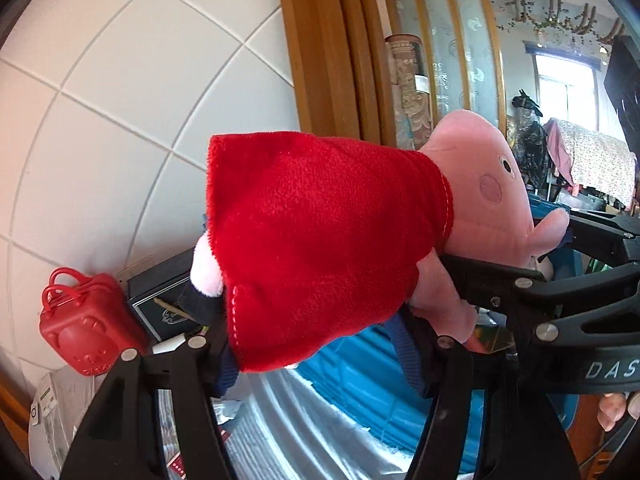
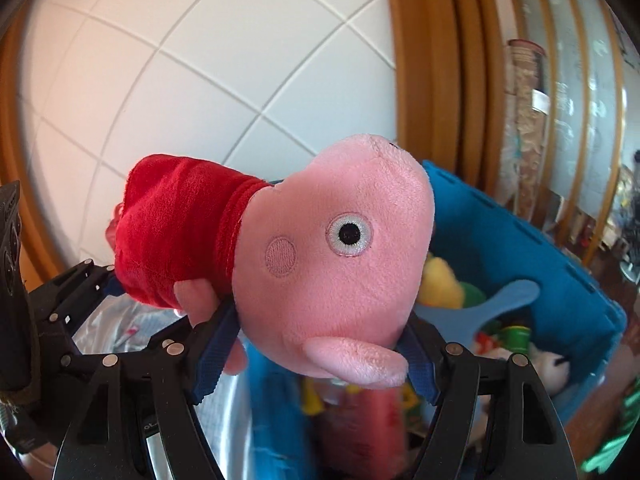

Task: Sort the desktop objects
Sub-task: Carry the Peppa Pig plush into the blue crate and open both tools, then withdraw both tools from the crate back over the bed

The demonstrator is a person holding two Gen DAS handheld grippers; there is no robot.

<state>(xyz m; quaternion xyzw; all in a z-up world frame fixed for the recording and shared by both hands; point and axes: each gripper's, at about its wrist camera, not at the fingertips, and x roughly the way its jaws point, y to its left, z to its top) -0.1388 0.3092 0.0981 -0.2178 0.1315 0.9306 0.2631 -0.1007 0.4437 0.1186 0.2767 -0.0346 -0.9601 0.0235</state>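
SURFACE: silver cover [image 1: 280, 420] | ON IT: blue bin [image 2: 532, 248] holding toys; red case [image 1: 86, 326]; black box [image 1: 162, 300], just beside case.

right gripper [image 2: 316, 344] fingers clamp pink pig plush [image 2: 320, 256] | blue bin [image 2: 520, 240] of toys behind

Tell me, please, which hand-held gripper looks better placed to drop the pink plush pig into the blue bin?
Right hand-held gripper: it holds the pink plush pig's head beside the open blue bin.
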